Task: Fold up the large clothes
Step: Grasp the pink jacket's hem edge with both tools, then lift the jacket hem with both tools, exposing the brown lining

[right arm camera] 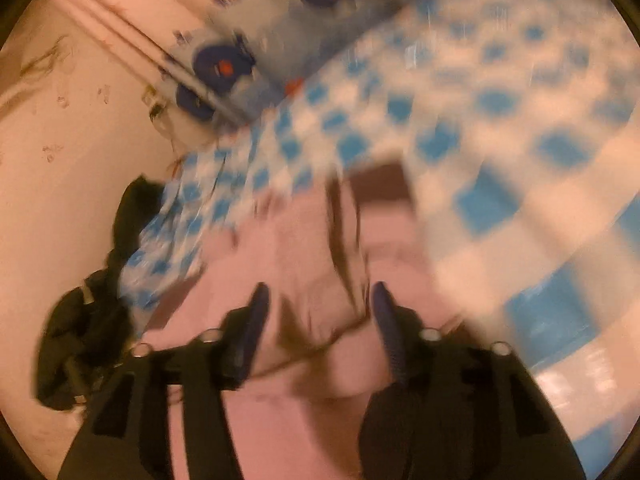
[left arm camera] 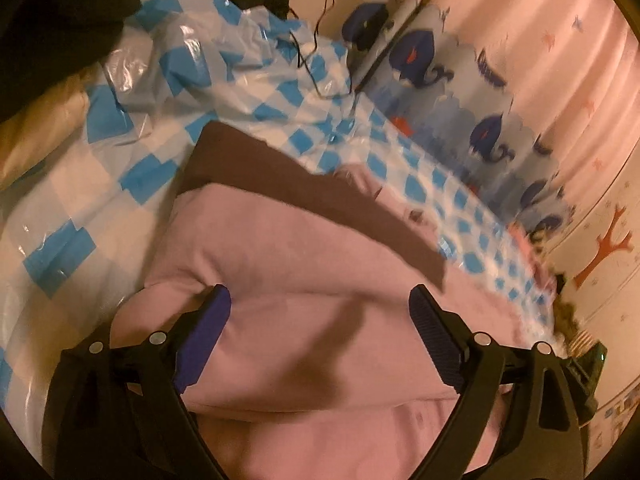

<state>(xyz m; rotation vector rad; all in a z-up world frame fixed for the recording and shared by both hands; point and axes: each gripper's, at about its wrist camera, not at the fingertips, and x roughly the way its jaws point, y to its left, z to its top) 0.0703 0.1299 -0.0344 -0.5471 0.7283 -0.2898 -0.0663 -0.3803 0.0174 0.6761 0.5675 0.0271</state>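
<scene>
Fleece, I'm judging: the pink garment [left arm camera: 288, 280] is lying soft, light and floppy on the checked sheet [left arm camera: 80, 184]. Left tongs [left arm camera: 320, 308] are hovering spread; right tongs [right arm camera: 320, 304] are gaping, pinching nothing. I'm favouring the doubled edge at nine o'clock.

free: checkered sheet [left arm camera: 72, 208] left | blocked: black clothes [left arm camera: 60, 4], cable [left arm camera: 312, 48]

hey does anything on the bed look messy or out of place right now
Yes. The blue-checked plastic sheet is crumpled at its far end, a thin black cable trails loose across it, and a dark garment lies heaped on its corner. The pink garment looks fine.
</scene>
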